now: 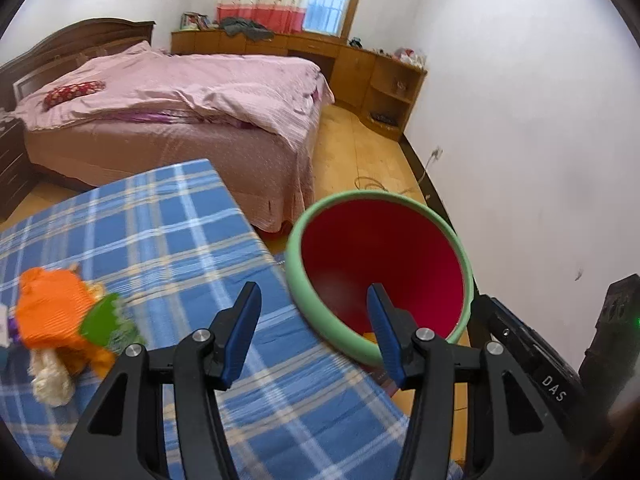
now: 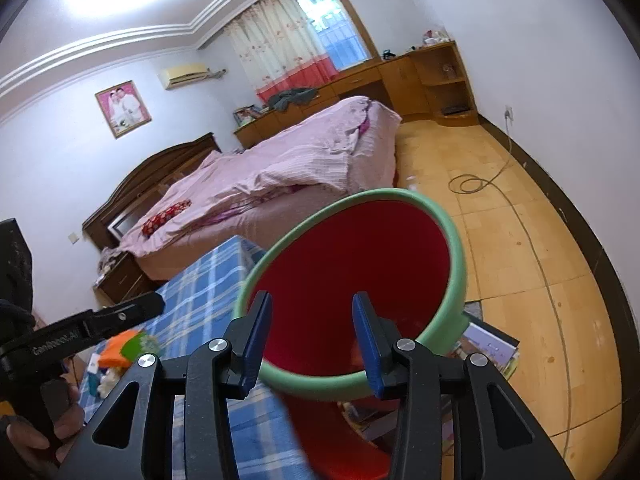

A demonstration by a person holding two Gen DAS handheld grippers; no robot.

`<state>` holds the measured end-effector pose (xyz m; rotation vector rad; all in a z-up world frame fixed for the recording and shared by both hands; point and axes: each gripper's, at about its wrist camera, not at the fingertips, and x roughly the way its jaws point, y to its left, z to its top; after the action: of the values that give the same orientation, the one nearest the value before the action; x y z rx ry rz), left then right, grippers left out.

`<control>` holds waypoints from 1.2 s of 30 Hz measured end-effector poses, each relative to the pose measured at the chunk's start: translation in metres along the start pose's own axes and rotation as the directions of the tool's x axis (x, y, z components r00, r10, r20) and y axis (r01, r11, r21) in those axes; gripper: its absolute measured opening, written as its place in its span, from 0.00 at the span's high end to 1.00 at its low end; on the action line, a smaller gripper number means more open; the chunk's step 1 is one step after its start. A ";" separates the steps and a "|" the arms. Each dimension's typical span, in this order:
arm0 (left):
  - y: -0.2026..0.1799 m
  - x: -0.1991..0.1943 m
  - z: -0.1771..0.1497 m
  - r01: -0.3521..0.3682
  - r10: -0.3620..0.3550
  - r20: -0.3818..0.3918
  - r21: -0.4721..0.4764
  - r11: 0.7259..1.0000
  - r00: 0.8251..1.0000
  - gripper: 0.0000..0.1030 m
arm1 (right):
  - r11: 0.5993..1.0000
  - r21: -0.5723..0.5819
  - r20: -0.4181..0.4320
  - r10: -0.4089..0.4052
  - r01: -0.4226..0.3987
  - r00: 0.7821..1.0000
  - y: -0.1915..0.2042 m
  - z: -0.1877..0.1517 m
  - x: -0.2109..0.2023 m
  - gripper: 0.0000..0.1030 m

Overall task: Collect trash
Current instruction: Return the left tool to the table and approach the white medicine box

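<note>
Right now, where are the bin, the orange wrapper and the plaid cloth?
bin (image 1: 298,276): left wrist view, on its green rim, left side.
orange wrapper (image 1: 50,312): left wrist view, middle of the crumpled orange part.
plaid cloth (image 1: 168,216): left wrist view, on a bare blue patch.

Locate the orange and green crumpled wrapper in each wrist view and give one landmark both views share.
Left wrist view: the orange and green crumpled wrapper lies at the left edge on the blue plaid cloth, left of the left claw.
Right wrist view: it sits small at lower left, on the same cloth.
Shared landmark: the red bin with a green rim, to the wrapper's right.
</note>
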<state>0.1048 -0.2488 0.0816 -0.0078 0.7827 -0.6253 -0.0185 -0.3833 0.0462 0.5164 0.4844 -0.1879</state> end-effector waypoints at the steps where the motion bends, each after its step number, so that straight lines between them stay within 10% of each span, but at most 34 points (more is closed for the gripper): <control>1: 0.005 -0.008 -0.001 -0.003 0.003 0.010 -0.009 1.000 1.000 0.46 | 1.000 -0.002 -0.002 0.005 -0.005 1.000 0.004 -0.001 -0.002 0.59; 17: 0.104 -0.080 -0.025 -0.096 0.106 0.059 -0.157 0.983 0.993 0.46 | 0.994 -0.067 -0.044 0.085 -0.087 0.995 0.071 -0.024 -0.023 0.52; 36: 0.270 -0.058 -0.007 -0.343 0.340 -0.061 -0.277 0.898 0.939 0.46 | 0.990 -0.077 -0.262 0.092 -0.116 0.961 0.116 -0.047 0.052 0.49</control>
<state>0.2102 0.0048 0.0521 -0.1274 0.8555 -0.1750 0.0421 -0.2627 0.0343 0.4771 0.7154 0.0038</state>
